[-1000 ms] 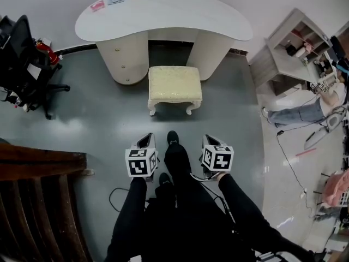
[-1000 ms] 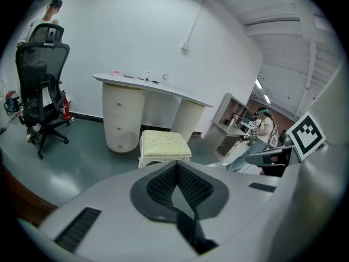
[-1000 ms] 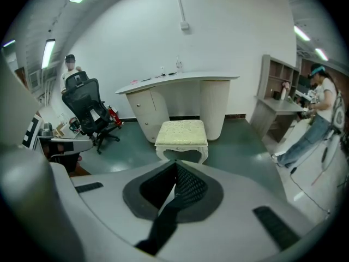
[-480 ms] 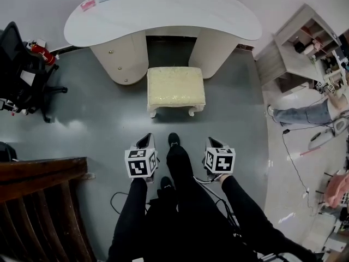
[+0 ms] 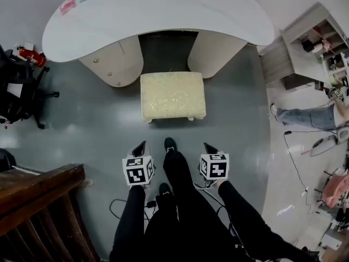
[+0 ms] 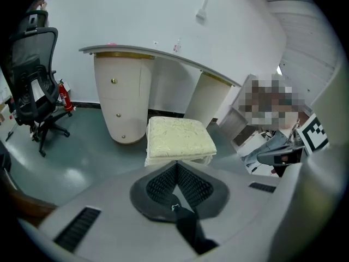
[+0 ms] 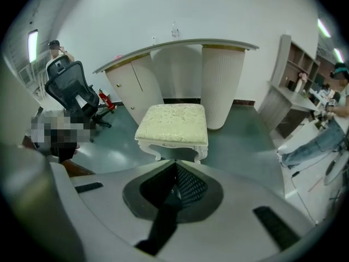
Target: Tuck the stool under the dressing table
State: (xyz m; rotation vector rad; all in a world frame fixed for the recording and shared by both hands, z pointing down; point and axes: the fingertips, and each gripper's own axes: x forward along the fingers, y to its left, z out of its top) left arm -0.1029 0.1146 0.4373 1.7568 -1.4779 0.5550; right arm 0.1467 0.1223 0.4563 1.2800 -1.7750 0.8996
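Note:
The cream upholstered stool [image 5: 172, 96] stands on the grey floor just in front of the kneehole of the white curved dressing table [image 5: 158, 10]. Both grippers hang a short step behind it, touching nothing. My left gripper [image 5: 139, 148] is shut and empty, pointing at the stool's near left side. My right gripper [image 5: 210, 147] is shut and empty too, facing the near right side. From the left gripper [image 6: 177, 162] the stool [image 6: 179, 138] sits ahead below the table [image 6: 163, 58]. From the right gripper [image 7: 175, 161] the stool [image 7: 173, 123] shows its carved white legs, with the table [image 7: 180, 43] behind it.
A black office chair [image 5: 13, 86] and a red fire extinguisher [image 5: 27, 56] stand at the left. A dark wooden railing [image 5: 38, 201] fills the lower left. At the right are a shelf unit [image 5: 322, 42] and a person's legs [image 5: 305, 116]. A cable [image 5: 117, 206] lies by my feet.
The head view has moved forward, so the stool and table appear larger and closer. The stool keeps its place before the kneehole. Both grippers stay shut side by side.

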